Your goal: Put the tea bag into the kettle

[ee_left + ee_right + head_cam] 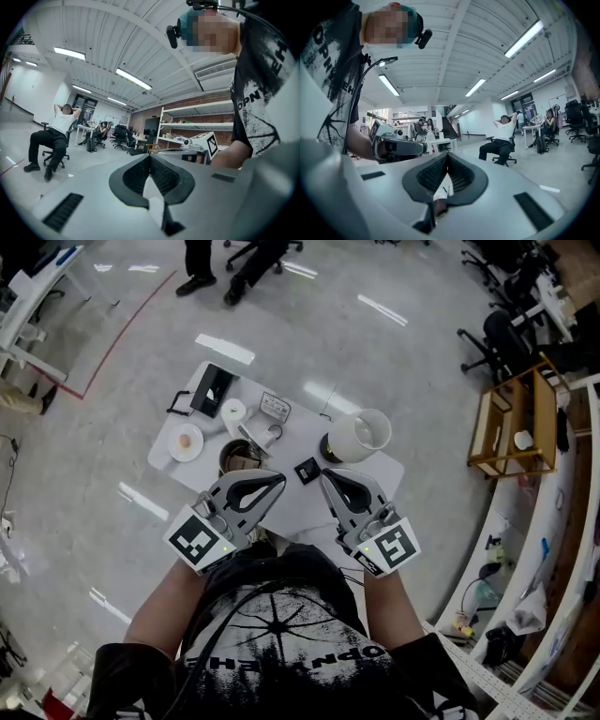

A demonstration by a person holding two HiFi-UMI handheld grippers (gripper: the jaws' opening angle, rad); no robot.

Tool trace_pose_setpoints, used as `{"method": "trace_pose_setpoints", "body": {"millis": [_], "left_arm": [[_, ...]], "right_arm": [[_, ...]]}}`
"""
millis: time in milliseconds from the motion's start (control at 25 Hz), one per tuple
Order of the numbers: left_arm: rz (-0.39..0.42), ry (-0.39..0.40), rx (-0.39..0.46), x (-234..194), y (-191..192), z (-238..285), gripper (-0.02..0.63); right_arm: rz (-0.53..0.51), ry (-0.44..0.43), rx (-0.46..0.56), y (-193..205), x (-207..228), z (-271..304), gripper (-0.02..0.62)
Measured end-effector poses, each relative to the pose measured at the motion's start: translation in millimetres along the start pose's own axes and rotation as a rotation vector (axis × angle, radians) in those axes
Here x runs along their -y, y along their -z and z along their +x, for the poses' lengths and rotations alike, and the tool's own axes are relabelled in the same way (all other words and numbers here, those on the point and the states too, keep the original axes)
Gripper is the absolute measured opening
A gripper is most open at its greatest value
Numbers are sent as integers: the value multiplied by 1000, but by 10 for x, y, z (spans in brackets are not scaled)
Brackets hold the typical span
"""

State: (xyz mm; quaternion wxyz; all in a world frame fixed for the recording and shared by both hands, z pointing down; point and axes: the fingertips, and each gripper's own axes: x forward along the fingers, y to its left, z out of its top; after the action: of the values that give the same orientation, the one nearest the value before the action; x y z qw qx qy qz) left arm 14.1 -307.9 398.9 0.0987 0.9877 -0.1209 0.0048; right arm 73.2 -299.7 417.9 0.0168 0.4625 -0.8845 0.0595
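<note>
Fingers of left gripper and right gripper are pressed together, empty. What seems the tea bag, a dark square on the desk, lies between both tips, nearer the right; kettle beyond, rightward.

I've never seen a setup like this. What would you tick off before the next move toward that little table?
1. Left gripper ready to grab: not ok, jaws shut with nothing between them.
2. Right gripper ready to grab: not ok, jaws shut and empty.
3. Kettle upright, top open: ok.
4. Which item to pick: cannot tell; the small dark packet may be it.
5. Way across the table to the kettle: ok, it looks unblocked.
</note>
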Motion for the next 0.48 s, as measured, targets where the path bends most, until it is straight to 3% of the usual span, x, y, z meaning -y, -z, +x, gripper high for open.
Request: {"method": "trace_pose_setpoints", "body": {"millis": [320,480], "left_arm": [[-36,-31,-20,203,159,277,6],[-54,-79,-48,199,310,322,6]], "right_arm": [[-1,-27,-113,410,265,-270,9],[38,-50,-220,938,350,-263,9]]}}
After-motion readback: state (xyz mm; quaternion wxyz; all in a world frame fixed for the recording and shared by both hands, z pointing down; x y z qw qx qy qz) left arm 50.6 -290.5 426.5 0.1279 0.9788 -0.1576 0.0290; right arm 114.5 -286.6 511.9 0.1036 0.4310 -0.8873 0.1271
